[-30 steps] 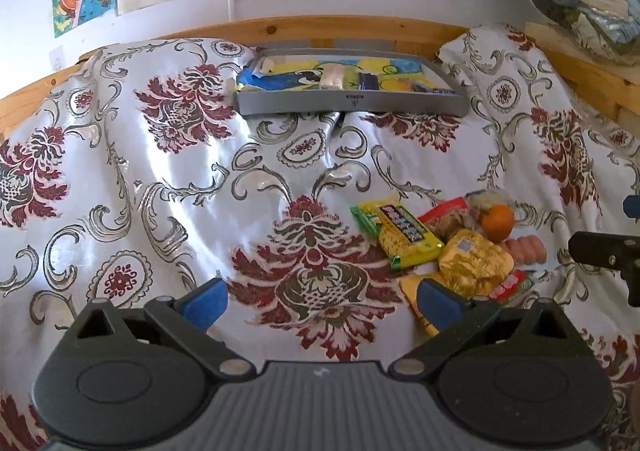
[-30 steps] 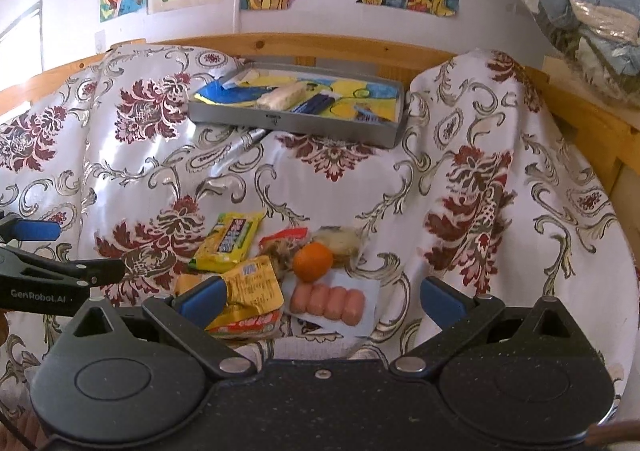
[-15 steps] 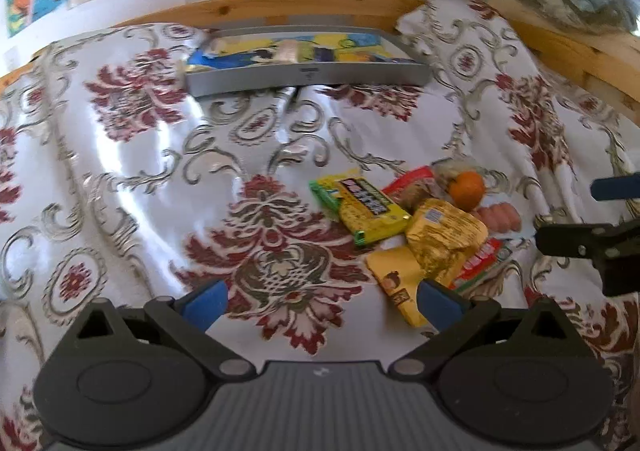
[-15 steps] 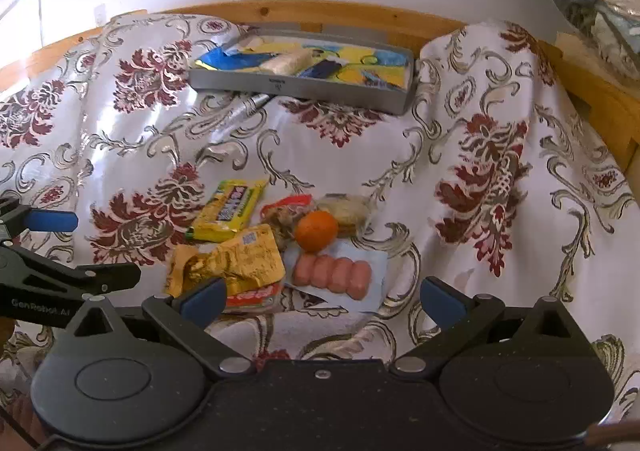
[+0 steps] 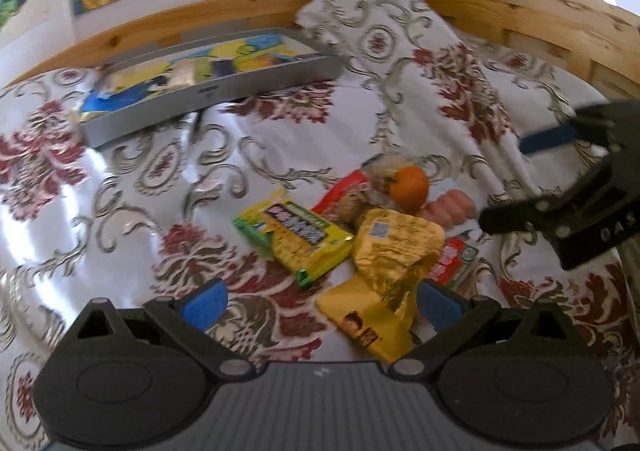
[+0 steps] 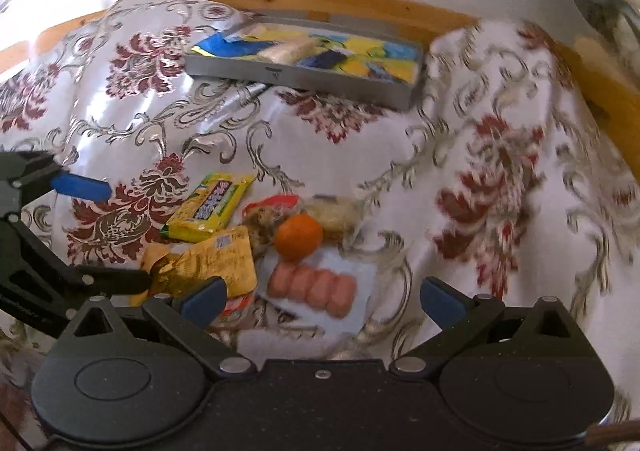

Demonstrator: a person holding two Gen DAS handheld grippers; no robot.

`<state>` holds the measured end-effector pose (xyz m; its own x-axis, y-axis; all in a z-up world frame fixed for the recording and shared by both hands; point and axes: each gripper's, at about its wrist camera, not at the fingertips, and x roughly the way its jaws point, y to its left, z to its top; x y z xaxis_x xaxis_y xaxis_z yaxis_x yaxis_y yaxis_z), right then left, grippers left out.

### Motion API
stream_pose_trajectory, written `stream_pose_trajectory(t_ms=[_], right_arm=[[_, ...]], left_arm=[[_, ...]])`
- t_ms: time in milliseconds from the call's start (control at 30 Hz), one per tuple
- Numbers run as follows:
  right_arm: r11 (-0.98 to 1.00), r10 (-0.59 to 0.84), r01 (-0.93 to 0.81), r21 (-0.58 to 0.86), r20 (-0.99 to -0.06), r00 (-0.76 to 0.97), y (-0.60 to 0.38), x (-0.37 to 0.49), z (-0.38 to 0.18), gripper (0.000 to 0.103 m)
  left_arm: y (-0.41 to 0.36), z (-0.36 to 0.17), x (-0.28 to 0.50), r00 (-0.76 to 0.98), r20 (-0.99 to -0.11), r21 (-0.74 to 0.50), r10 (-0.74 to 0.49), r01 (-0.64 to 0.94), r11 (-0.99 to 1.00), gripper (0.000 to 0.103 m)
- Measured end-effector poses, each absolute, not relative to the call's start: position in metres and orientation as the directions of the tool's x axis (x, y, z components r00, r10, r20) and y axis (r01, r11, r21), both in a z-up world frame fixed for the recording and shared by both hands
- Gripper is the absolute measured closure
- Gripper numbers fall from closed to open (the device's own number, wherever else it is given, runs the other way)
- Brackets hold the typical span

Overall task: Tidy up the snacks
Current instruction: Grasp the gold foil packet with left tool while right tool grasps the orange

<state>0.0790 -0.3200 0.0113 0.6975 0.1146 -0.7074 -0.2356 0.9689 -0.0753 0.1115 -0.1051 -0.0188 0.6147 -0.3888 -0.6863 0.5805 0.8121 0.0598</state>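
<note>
Snacks fill the left wrist view: gold foil packet [image 5: 394, 247] between the spread fingers of the left gripper [image 5: 320, 301], grey tray [image 5: 208, 91] at eleven o'clock. Right wrist view: right gripper [image 6: 322, 301] released, sausage pack [image 6: 316, 287] between its fingers, orange [image 6: 299, 235] just beyond.

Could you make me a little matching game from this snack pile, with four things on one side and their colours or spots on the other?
Things:
1. orange
2. sausage pack
3. candy bar
4. grey tray

Descriptions:
A. yellow and green wrapper with dark lettering
B. far back by the wooden rail
C. round, sitting just behind the pink links
D. pink links in a row in a clear wrapper

Pairs: 1-C, 2-D, 3-A, 4-B
</note>
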Motion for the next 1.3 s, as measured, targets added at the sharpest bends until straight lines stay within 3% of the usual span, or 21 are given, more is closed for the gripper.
stream_pose_trajectory(t_ms=[300, 367, 633, 867, 1067, 1300], right_arm=[[0.934, 0.171, -0.334, -0.127, -0.662, 0.730, -0.319, 0.102, 0.001, 0.001], [0.932, 0.189, -0.344, -0.114, -0.657, 0.730, -0.319, 0.105, -0.003, 0.002], [0.929, 0.230, -0.360, -0.086, -0.629, 0.743, -0.317, 0.117, -0.011, 0.013], [0.938, 0.253, -0.347, -0.022, -0.641, 0.724, -0.323, 0.122, -0.013, 0.025], [0.936, 0.282, -0.352, 0.030, -0.662, 0.694, -0.323, 0.124, -0.016, 0.035], [0.937, 0.296, -0.340, 0.074, -0.682, 0.669, -0.320, 0.131, -0.025, 0.037]], left_arm=[[-0.129, -0.025, 0.121, 0.536, -0.729, 0.056, -0.427, 0.668, 0.742, 0.002], [-0.134, -0.027, 0.124, 0.516, -0.743, 0.060, -0.427, 0.686, 0.725, 0.010], [-0.142, -0.029, 0.137, 0.446, -0.781, 0.008, -0.437, 0.706, 0.708, 0.023], [-0.146, -0.031, 0.147, 0.365, -0.822, -0.037, -0.437, 0.731, 0.681, 0.043], [-0.141, -0.032, 0.150, 0.341, -0.838, -0.064, -0.426, 0.713, 0.698, 0.046], [-0.140, -0.032, 0.142, 0.372, -0.836, -0.056, -0.404, 0.674, 0.737, 0.053]])
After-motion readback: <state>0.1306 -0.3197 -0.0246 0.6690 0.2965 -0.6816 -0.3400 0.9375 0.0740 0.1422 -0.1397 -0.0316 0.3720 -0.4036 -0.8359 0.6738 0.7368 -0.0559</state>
